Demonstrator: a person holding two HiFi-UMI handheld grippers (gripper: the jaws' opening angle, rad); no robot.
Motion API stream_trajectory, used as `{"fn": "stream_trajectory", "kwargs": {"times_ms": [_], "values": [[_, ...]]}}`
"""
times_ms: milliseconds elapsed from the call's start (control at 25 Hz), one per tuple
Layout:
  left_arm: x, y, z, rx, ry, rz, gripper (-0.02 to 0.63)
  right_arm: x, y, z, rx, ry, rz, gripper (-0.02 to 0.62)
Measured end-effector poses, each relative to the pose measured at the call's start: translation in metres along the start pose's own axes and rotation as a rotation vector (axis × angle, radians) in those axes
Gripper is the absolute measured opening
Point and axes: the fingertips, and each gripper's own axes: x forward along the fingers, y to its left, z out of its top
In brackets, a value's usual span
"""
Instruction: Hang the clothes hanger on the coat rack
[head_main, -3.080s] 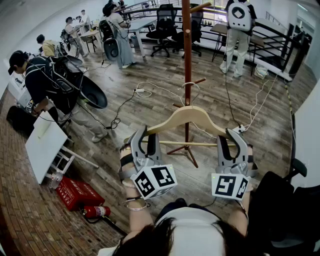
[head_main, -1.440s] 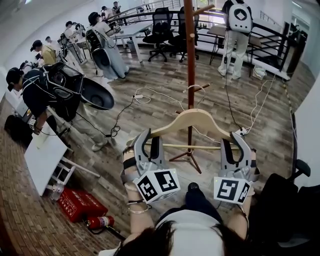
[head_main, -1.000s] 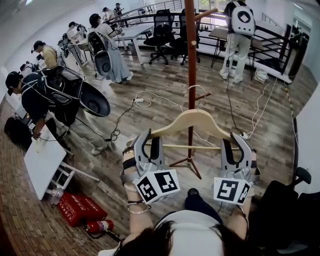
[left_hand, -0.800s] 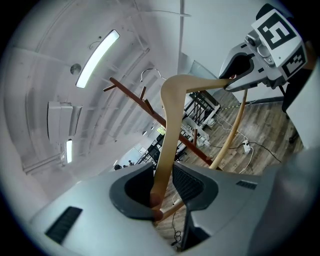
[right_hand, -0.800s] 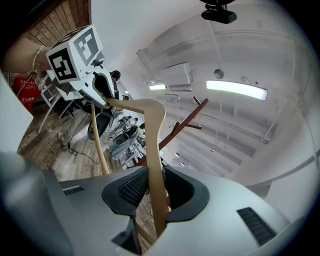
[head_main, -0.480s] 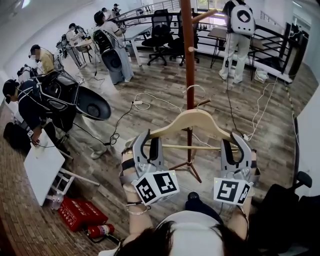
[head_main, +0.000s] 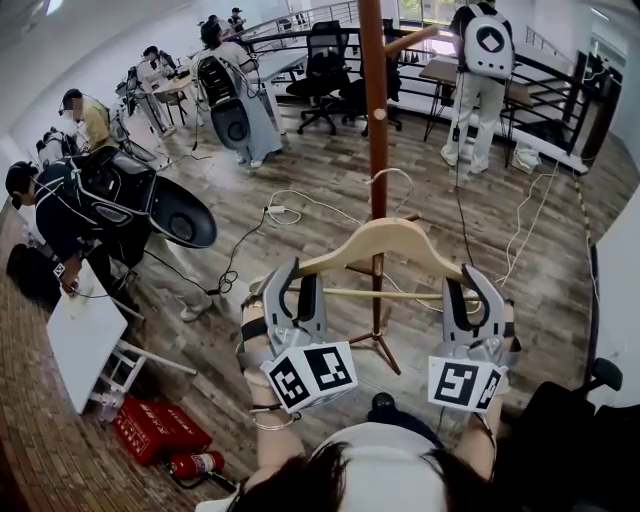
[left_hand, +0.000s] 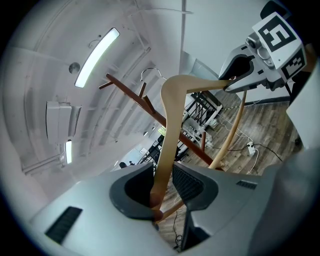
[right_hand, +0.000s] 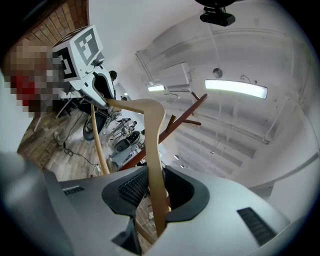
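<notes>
1. Changed over the last few seconds: the dark red-brown wooden coat rack (head_main: 372, 110) has come closer in the head view, and its foot now sits nearer my body. I've carried the load in towards it. The grip hasn't changed.
2. The pale wooden clothes hanger (head_main: 385, 235) is level, crossing the rack pole about centred on it, well below the rack's upper peg (head_main: 410, 38). It isn't hung yet.
3. Left gripper (head_main: 293, 272): jaws pinching the hanger's end left of the pole. The left gripper view confirms it, with the wood (left_hand: 172, 115) clamped between them (left_hand: 162, 182).
4. Right gripper (head_main: 465, 278): same on the end right of the pole, jaws closed on the wood (right_hand: 152, 145) in the right gripper view (right_hand: 155, 192).
5. My read: the approach is nearly done. What's left is to raise the hanger and drop its hook over a peg.
6. Hard to make out: the thin wire hook (head_main: 392, 171) overlaps the pole and blends into the white cables (head_main: 278, 210) on the wood-plank floor (head_main: 300, 150). I can't tell whether it is in front of the pole or touching it.
7. The rack's top is cut off at the head view's upper edge.
8. The gripper views show rack pegs (left_hand: 150, 107) (right_hand: 182, 117), but the lens warps them too much to judge how far the hook is from a peg.
</notes>
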Motion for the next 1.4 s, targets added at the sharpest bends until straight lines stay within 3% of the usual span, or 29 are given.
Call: {"fn": "stream_trajectory", "kwargs": {"times_ms": [1000, 1120, 1400], "values": [[0.048, 0.022, 0.024, -0.037, 0.032, 0.041, 0.12, 0.061, -0.028, -0.003, 0.001, -0.057, 0.033, 0.117], [0.056, 0.023, 0.021, -0.005, 0.036, 0.038, 0.12, 0.069, -0.03, -0.002, 0.002, -0.057, 0.036, 0.117], [0.073, 0.027, 0.024, -0.047, 0.045, 0.038, 0.12, 0.089, -0.034, -0.004, -0.001, -0.068, 0.037, 0.117]]}}
